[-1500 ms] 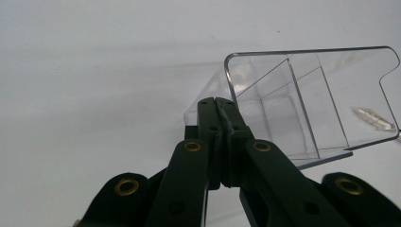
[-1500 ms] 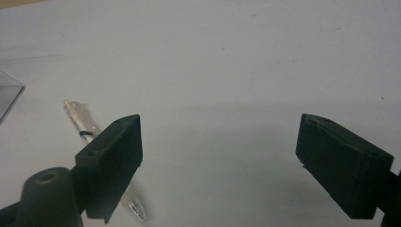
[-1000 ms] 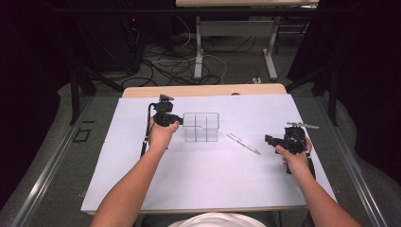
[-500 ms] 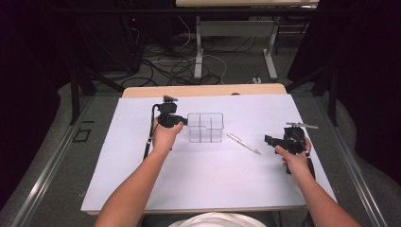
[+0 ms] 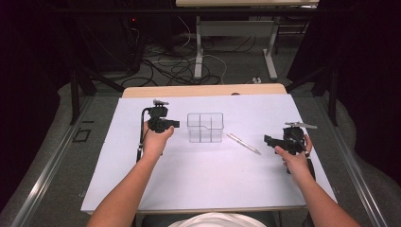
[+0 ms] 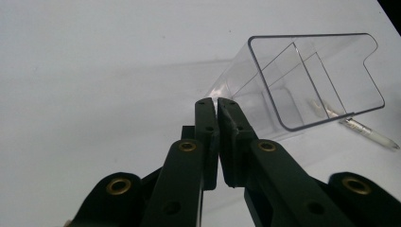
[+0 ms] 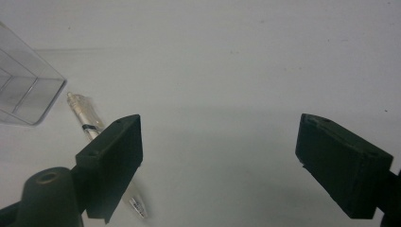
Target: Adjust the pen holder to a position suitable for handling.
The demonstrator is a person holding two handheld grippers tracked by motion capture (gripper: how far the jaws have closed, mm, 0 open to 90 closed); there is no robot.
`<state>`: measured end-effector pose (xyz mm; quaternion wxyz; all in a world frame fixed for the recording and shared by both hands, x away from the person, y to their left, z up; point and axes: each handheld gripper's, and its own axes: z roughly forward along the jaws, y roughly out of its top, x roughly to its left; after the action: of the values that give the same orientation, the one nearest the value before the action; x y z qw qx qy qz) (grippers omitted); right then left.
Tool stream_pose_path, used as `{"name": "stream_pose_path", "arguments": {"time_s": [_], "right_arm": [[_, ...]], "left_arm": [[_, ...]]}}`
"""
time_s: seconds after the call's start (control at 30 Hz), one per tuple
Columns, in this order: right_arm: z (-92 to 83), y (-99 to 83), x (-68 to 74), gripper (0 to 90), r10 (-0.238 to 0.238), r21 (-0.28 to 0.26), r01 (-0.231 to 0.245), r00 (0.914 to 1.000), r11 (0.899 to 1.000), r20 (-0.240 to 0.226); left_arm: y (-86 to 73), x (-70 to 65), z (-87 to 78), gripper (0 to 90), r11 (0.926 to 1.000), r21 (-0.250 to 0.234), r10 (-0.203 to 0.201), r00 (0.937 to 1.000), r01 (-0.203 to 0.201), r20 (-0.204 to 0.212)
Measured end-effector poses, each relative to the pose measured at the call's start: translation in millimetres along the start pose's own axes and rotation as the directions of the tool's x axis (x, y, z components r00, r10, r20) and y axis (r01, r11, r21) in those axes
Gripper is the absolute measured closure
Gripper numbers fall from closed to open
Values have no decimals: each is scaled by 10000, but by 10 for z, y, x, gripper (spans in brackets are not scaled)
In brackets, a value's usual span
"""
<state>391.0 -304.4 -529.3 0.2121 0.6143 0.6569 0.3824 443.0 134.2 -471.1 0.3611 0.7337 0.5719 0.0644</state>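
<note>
Two grippers are flanking a clear box (image 5: 204, 127) on the white table (image 5: 208, 184) in the high view, the pen (image 5: 243, 143) lying just right of the box, likely waiting to be dropped in. In the left gripper view, the left gripper (image 6: 217, 105) is sitting closed on nothing, its tips close by the box's wall (image 6: 246, 87), probably having nudged it. In the right gripper view, the right gripper (image 7: 217, 144) is gaping wide, the pen (image 7: 90, 125) lying beside its left jaw, probably ready for pickup

The organiser box (image 5: 204, 127) is clear, glossy plastic with smooth walls. The pen (image 5: 243, 143) looks like pale, shiny plastic. The desk (image 5: 203, 184) is matt white, its far edge bare wood. Each hand-held gripper's jaws are matt black.
</note>
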Motion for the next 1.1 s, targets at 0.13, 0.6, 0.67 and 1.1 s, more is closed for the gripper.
{"name": "stream_pose_path", "arguments": {"time_s": [0.13,0.6,0.67,1.1], "right_arm": [[-2,8,41,156,-382,-27,382,9993,9993,18],[-6,7,137,424,-2048,37,2070,9706,9783,-1267],[14,3,170,434,-2465,132,2512,9576,9678,-1491],[114,123,365,409,-3990,426,4165,8918,9082,-2132]], "left_arm": [[-57,-1,-55,832,9997,-223,68,10000,-67,72],[-304,-18,-140,606,9952,-774,634,9973,-604,371],[-341,-19,-145,572,9946,-828,666,9968,-628,450],[-558,-62,-265,405,9785,-1232,1765,9807,-1654,846]]}}
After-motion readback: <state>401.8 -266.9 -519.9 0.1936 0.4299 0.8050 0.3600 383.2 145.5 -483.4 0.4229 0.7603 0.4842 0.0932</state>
